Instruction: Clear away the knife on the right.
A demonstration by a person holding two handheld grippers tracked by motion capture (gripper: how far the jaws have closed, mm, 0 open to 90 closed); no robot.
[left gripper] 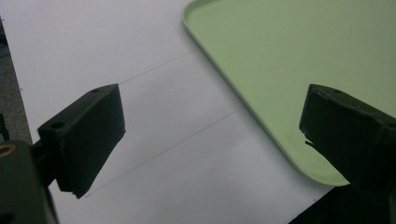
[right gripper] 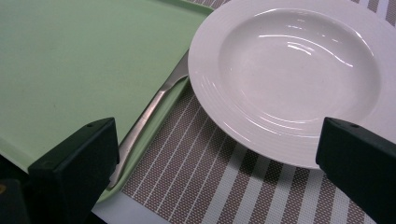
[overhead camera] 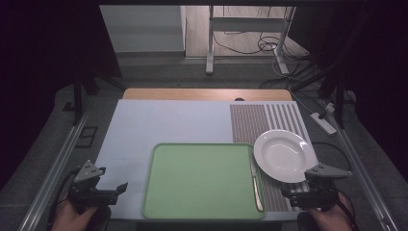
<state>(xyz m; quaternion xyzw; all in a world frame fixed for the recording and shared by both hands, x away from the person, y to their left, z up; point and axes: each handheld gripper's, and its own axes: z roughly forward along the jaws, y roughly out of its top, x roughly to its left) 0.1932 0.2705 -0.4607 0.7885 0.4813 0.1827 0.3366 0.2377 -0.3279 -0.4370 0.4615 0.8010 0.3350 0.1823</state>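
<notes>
A light green tray (overhead camera: 202,180) lies at the table's front middle. A metal knife (overhead camera: 256,183) rests along the tray's right rim. A white deep plate (overhead camera: 285,155) sits on a striped placemat (overhead camera: 269,118), its left edge over the tray's right rim. My left gripper (overhead camera: 115,191) is open near the front left corner, left of the tray (left gripper: 289,56), over the white surface. My right gripper (overhead camera: 288,195) is open at the front right, just in front of the plate (right gripper: 289,70) and beside the knife (right gripper: 149,109), nothing between its jaws.
A white board (overhead camera: 163,125) covers the table, with a wooden strip (overhead camera: 207,94) along the far edge. Metal rails (overhead camera: 53,163) run along both sides. On the floor beyond lie cables and a power strip (overhead camera: 323,122), and a desk frame (overhead camera: 248,24) stands there.
</notes>
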